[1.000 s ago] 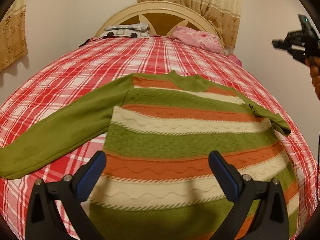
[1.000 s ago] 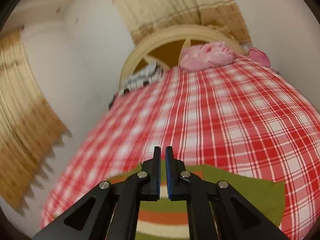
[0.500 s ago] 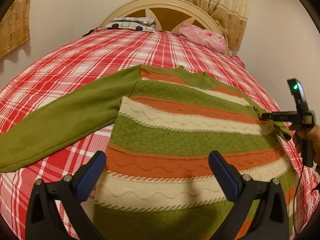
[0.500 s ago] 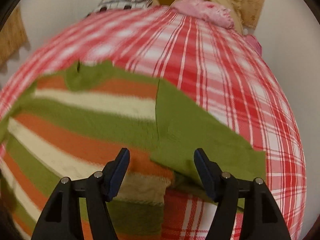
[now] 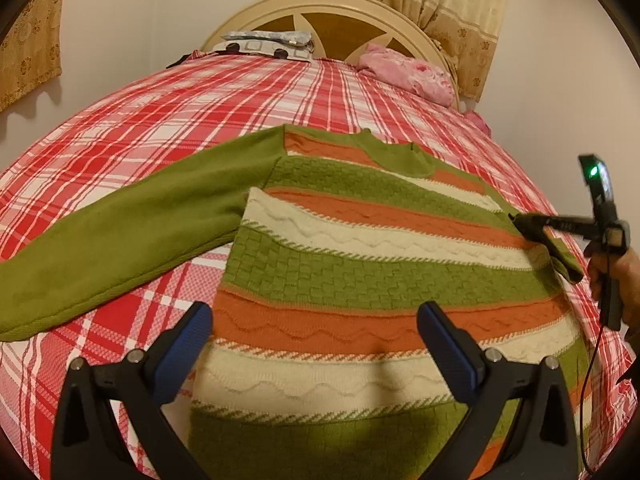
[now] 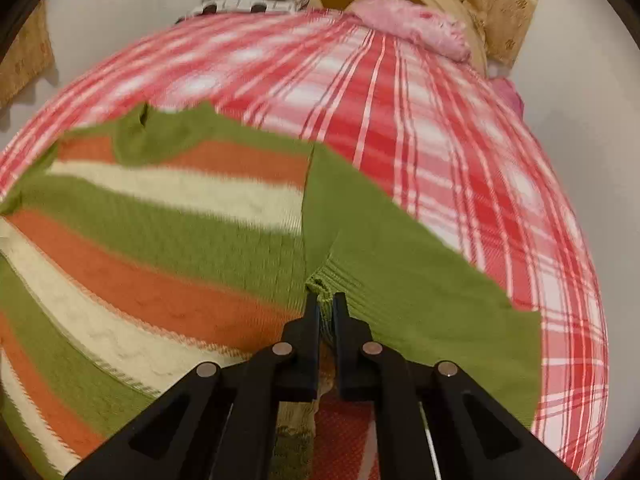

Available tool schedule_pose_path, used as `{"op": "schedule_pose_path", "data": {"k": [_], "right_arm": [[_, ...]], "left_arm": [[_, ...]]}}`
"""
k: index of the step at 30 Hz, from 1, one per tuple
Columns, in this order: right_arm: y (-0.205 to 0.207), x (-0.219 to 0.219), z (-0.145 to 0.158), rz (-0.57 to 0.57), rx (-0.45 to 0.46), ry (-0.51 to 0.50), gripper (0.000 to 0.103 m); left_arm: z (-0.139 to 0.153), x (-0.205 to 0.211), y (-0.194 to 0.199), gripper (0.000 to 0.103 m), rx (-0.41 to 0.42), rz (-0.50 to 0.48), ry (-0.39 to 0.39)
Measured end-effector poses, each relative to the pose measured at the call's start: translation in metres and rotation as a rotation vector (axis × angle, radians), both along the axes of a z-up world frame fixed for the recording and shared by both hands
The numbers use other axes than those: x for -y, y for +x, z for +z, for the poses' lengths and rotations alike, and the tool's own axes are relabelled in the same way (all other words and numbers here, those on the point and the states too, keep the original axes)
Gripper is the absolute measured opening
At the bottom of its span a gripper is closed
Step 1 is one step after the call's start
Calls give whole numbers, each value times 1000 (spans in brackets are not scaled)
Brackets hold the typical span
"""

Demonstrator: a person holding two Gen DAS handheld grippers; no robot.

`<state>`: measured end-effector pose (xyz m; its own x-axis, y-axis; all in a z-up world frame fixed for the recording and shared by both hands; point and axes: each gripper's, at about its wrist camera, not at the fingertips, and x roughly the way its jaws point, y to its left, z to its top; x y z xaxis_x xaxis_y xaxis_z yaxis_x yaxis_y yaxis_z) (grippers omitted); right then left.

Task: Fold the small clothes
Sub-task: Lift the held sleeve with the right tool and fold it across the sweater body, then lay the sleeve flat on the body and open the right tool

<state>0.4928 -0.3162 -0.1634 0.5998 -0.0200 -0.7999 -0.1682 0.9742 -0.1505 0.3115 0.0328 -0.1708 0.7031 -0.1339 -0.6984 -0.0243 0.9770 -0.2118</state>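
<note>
Left wrist view: taken from the foot of the bed (image 5: 160,120), angled downward toward the headboard (image 5: 332,12), sweater (image 5: 360,272) seen whole at moderate range. Right wrist view: set close over the sweater's right sleeve (image 6: 400,272), same heading. Bed, sweater and headboard are shared.

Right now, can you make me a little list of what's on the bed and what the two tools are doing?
bed cover: red and white checks
sweater: green, orange, cream stripes, lying flat
left sleeve: stretched out sideways
right sleeve: folded, cuff pinched
left tool: open, above the hem
right tool: shut on the cuff
pink cloth: by the headboard
</note>
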Motion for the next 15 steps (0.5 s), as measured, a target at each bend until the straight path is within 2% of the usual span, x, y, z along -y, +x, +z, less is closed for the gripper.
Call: {"op": "schedule_pose_path", "data": {"k": [4, 7, 11, 15], "right_arm": [[-5, 2, 46, -7, 89, 52, 5], [-13, -13, 85, 26, 159, 84, 4], [-27, -56, 132, 110, 252, 115, 4], [-31, -113, 151, 206, 289, 147, 4]], "left_arm": [[0, -2, -1, 103, 0, 2, -8], [-1, -3, -2, 103, -3, 6, -23], [-2, -4, -4, 103, -2, 5, -26], [-2, -6, -5, 103, -2, 9, -28]]}}
